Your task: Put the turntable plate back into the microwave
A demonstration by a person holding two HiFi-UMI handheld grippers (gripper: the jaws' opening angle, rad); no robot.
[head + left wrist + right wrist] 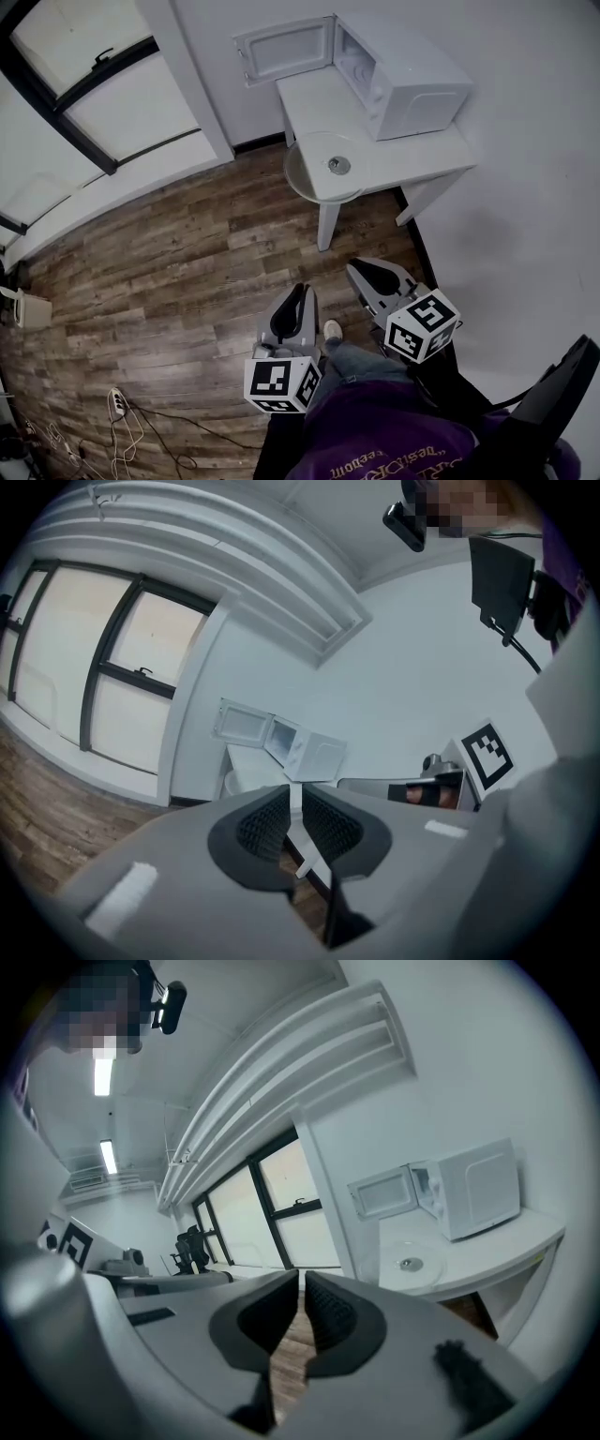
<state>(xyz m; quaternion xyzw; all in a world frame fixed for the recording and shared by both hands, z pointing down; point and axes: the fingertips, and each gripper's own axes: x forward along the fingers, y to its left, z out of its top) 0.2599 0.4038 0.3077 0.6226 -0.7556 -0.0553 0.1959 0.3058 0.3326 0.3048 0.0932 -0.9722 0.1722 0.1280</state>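
Jaws on the left gripper (pixel 300 298) are sitting narrowly apart, empty; those of the right gripper (pixel 370 274) are pressing shut. At twelve o'clock the glass turntable plate (pixel 314 178) is overhanging the tabletop (pixel 417 159) edge beside the open microwave (pixel 412 84); stiff, slippery and breakable, it is likely wanting a rim grip.

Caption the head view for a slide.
Left gripper and right gripper face a table with open microwave, turntable plate outside it.
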